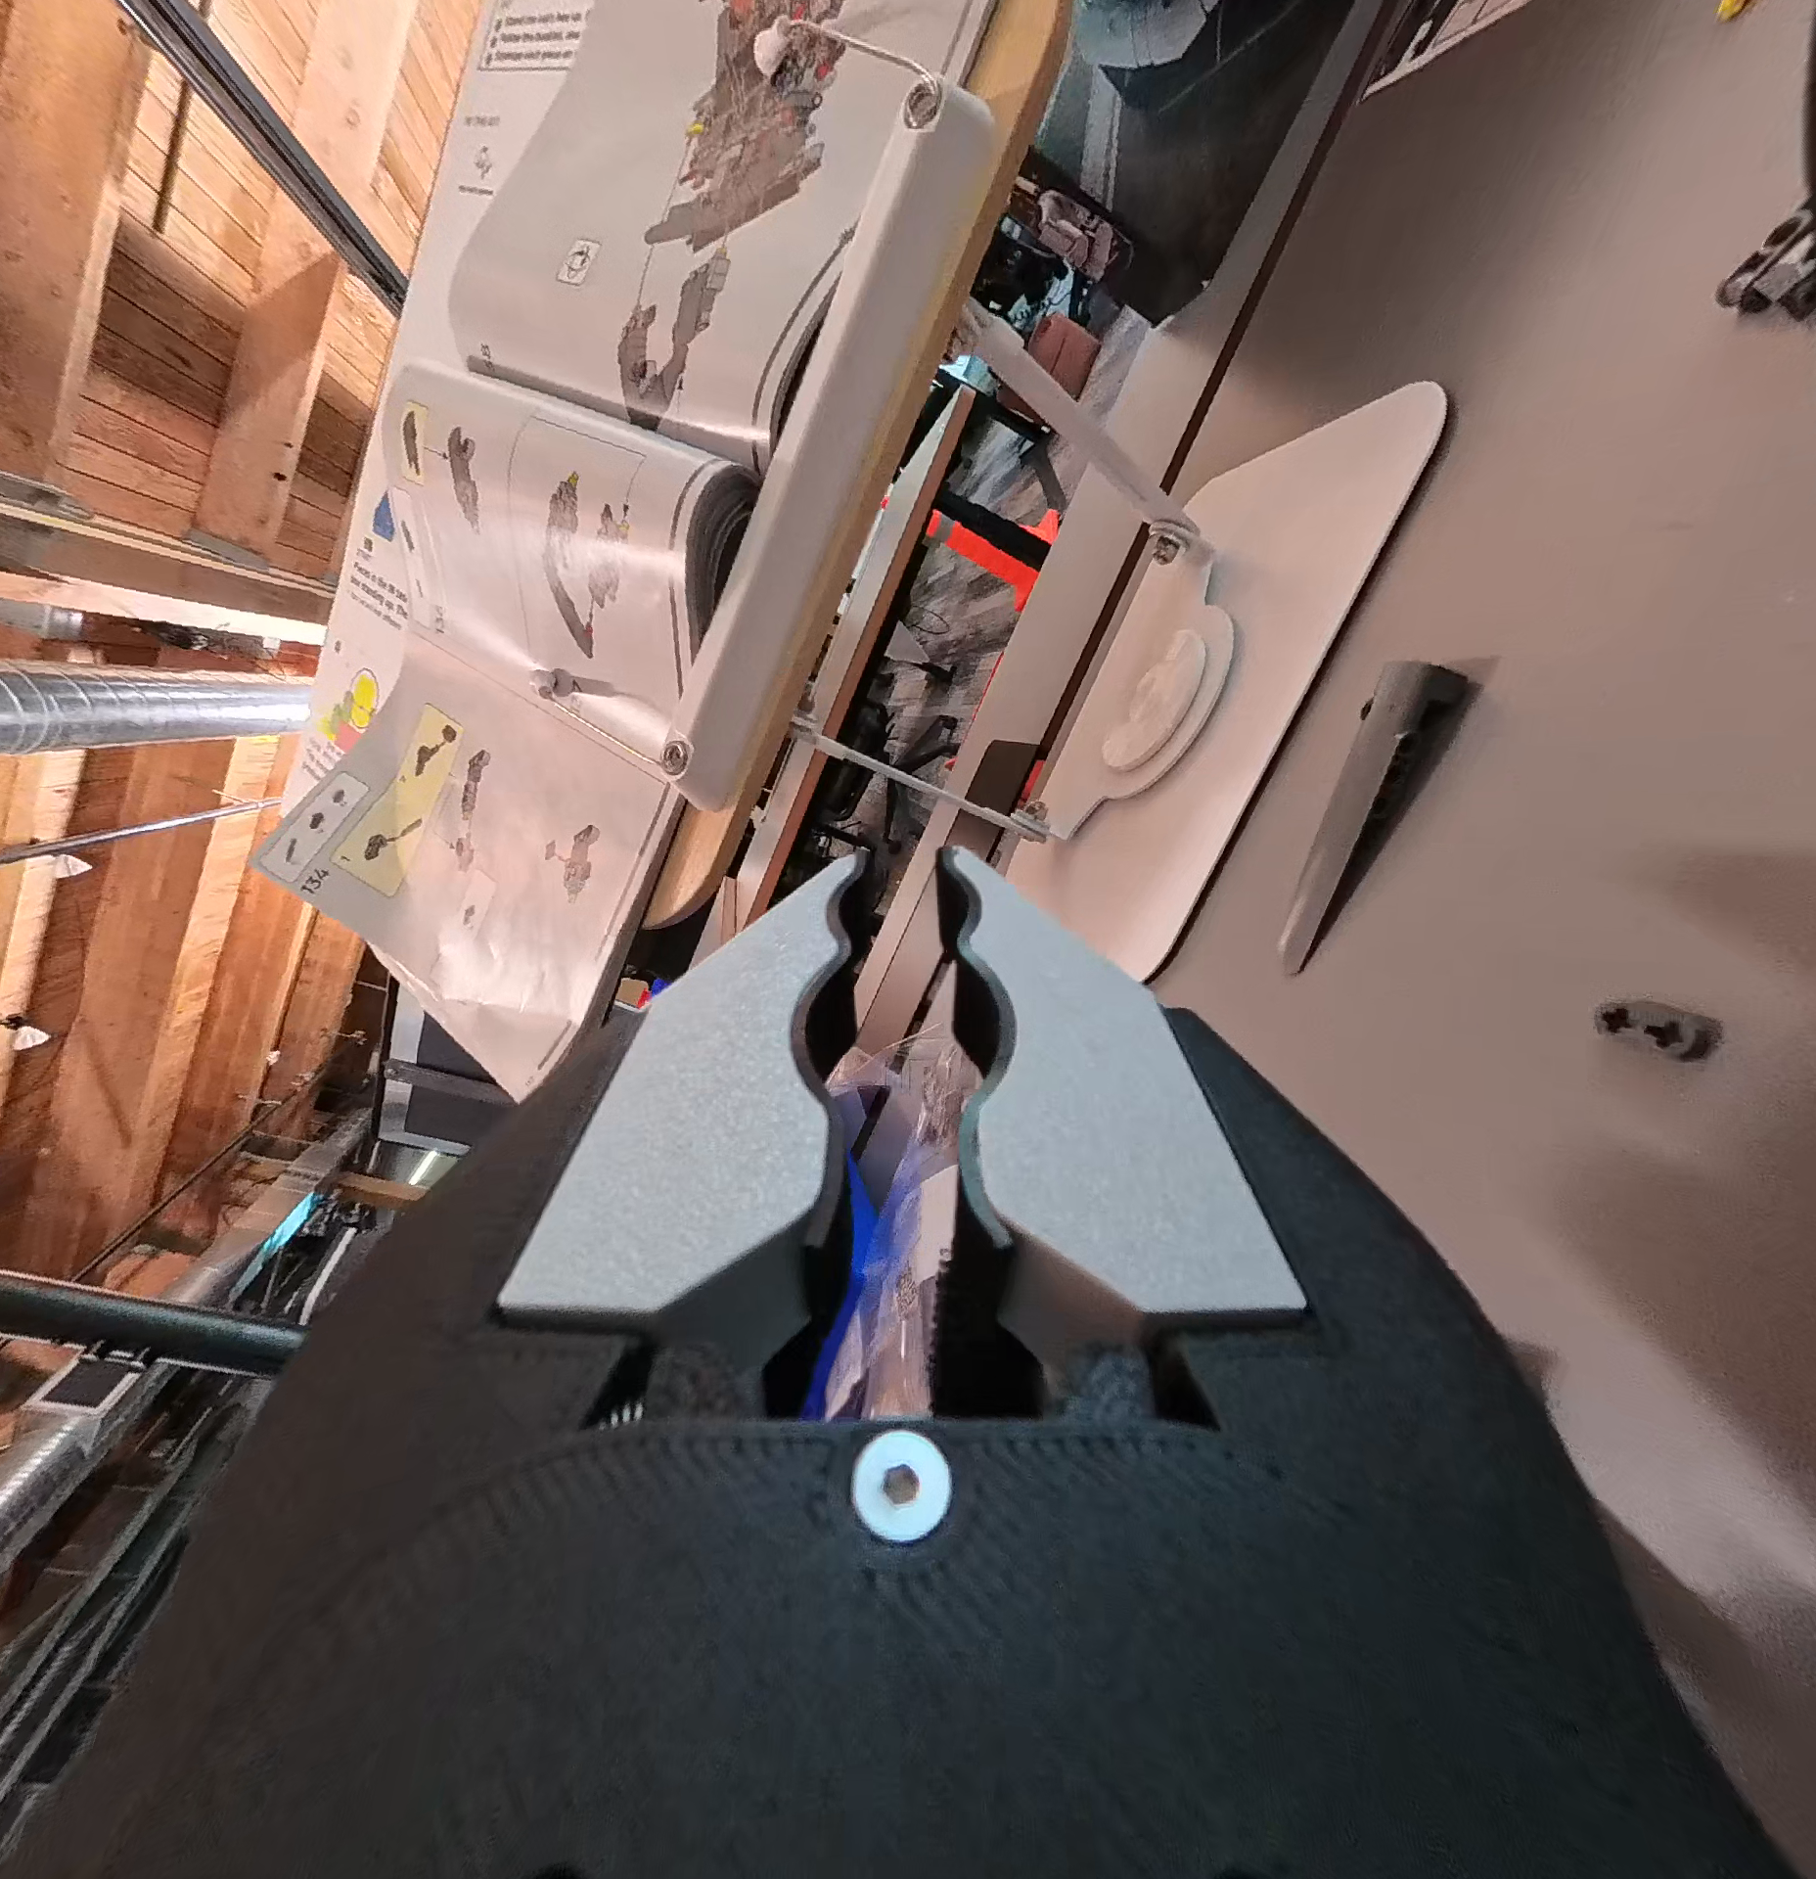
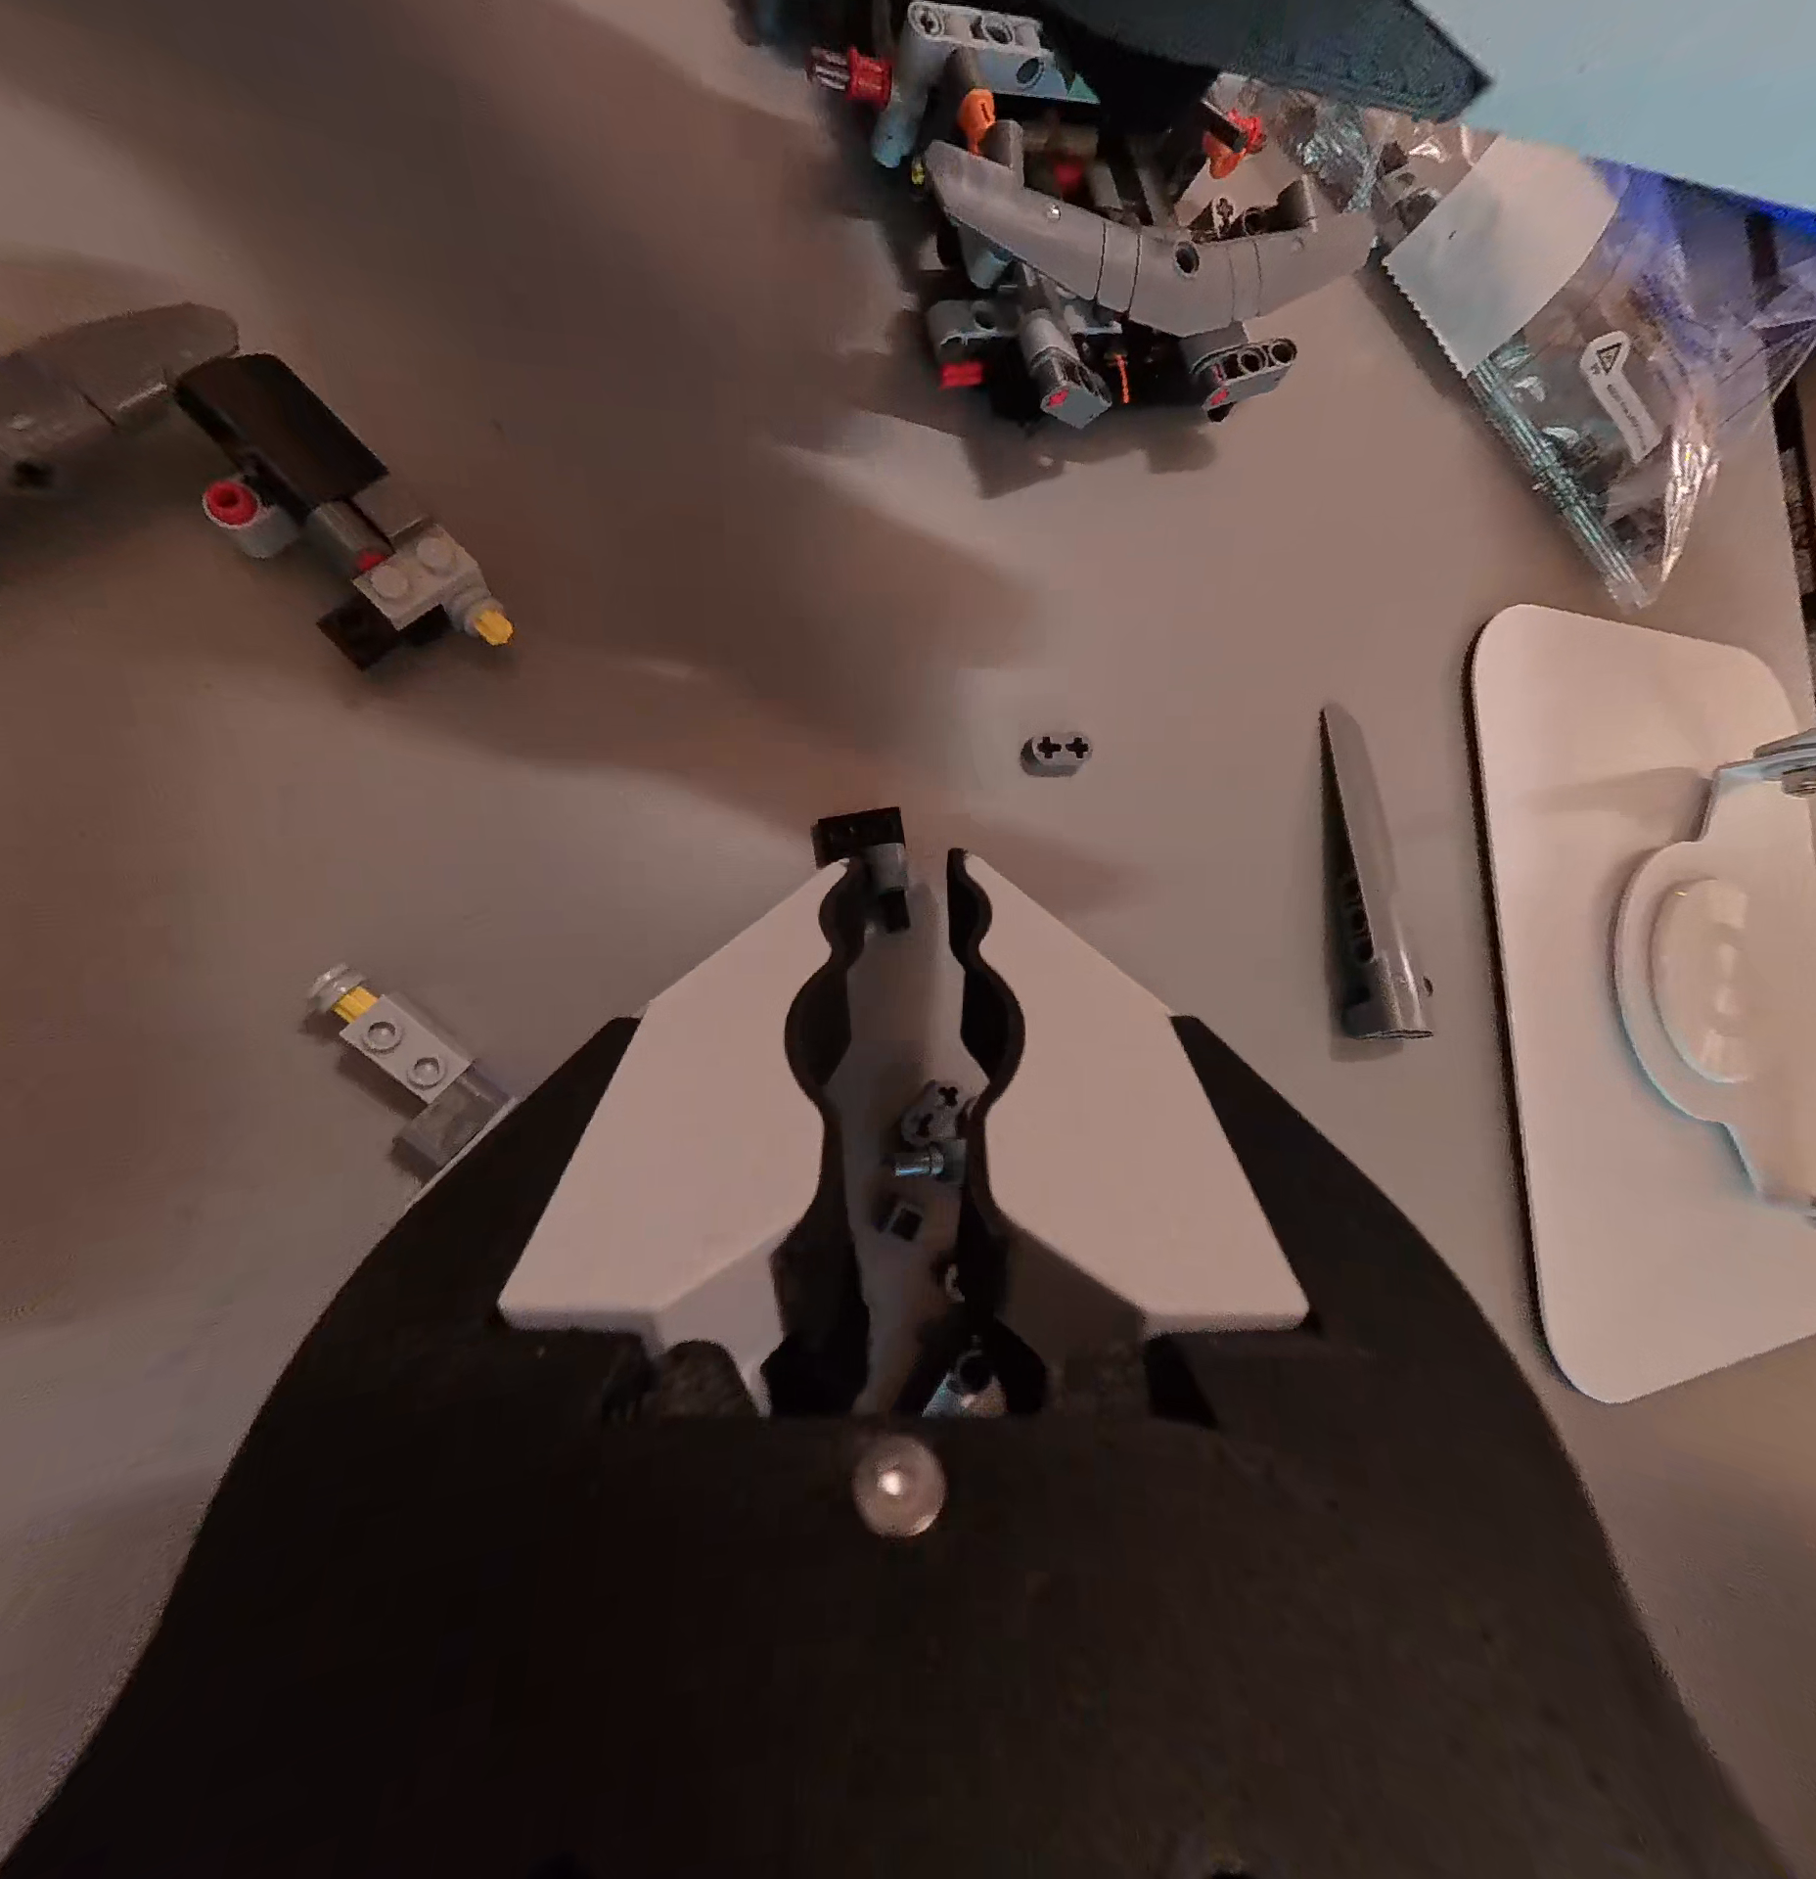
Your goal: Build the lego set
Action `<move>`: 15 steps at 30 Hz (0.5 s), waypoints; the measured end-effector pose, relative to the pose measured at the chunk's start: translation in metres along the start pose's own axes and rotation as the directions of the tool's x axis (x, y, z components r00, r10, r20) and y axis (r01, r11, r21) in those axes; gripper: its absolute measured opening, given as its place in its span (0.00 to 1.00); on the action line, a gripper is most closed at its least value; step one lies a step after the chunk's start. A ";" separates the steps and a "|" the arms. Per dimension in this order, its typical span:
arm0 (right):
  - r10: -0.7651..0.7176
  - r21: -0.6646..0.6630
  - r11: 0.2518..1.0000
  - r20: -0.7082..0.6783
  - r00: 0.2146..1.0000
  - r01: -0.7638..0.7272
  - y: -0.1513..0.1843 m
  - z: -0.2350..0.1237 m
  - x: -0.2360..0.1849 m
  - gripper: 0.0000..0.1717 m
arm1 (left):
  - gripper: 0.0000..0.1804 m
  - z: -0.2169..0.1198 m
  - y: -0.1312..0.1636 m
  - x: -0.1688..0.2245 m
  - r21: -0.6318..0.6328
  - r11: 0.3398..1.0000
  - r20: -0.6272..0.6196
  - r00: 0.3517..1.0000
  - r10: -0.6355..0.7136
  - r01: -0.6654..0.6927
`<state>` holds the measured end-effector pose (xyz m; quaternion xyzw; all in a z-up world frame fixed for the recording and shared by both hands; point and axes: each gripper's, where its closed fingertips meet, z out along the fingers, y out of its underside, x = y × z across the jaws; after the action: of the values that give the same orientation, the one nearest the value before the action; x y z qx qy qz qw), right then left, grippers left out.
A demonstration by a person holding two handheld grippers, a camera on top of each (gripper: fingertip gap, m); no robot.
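Note:
My left gripper [image 1: 902, 864] is rolled on its side above the table [image 1: 1595, 610]. Its fingers stand close together. A crinkled clear plastic bag [image 1: 889, 1139] with blue in it fills the narrow gap between them behind the tips. The same bag also shows in the right wrist view [image 2: 1595, 356]. My right gripper [image 2: 894, 862] is low over the table [image 2: 579, 813] with its jaws apart. A small black and grey piece [image 2: 868, 854] lies at its left fingertip, and a gap separates it from the right finger [image 2: 970, 895]. Several tiny grey parts [image 2: 924, 1129] lie on the table under the fingers.
A part-built grey model [image 2: 1117, 234] lies at the far middle. A black and grey assembly [image 2: 355, 529] and a grey plate with a yellow pin [image 2: 396, 1047] lie left. A grey wedge [image 2: 1366, 885], a grey connector [image 2: 1056, 752] and a white stand base [image 2: 1646, 1118] lie right. The stand holds an open booklet [image 1: 538, 508]. Across from one pair of fingers to the other is roughly 15 cm. To the grey connector [image 2: 1056, 752]: right tips about 4 cm, left tips about 12 cm.

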<state>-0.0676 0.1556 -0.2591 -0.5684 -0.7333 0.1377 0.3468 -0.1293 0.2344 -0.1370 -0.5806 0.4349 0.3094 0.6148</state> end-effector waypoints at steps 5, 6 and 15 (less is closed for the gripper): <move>0.004 0.032 0.999 -0.019 1.000 -0.003 -0.002 -0.003 0.002 0.14 | 0.09 0.002 -0.005 -0.002 0.013 0.999 0.001 0.999 -0.032 0.032; 0.006 0.036 0.999 -0.028 1.000 -0.005 -0.001 -0.003 0.004 0.15 | 0.10 0.002 -0.004 -0.002 0.012 0.999 -0.001 0.999 -0.038 0.038; 0.019 0.122 0.993 -0.153 0.988 0.000 -0.007 -0.022 0.021 0.16 | 0.20 0.004 0.001 -0.010 0.012 0.996 0.029 0.996 -0.086 0.085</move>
<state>-0.0608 0.1690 -0.2320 -0.5585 -0.6919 0.1396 0.4356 -0.1338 0.2399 -0.1288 -0.5908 0.4021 0.2892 0.6370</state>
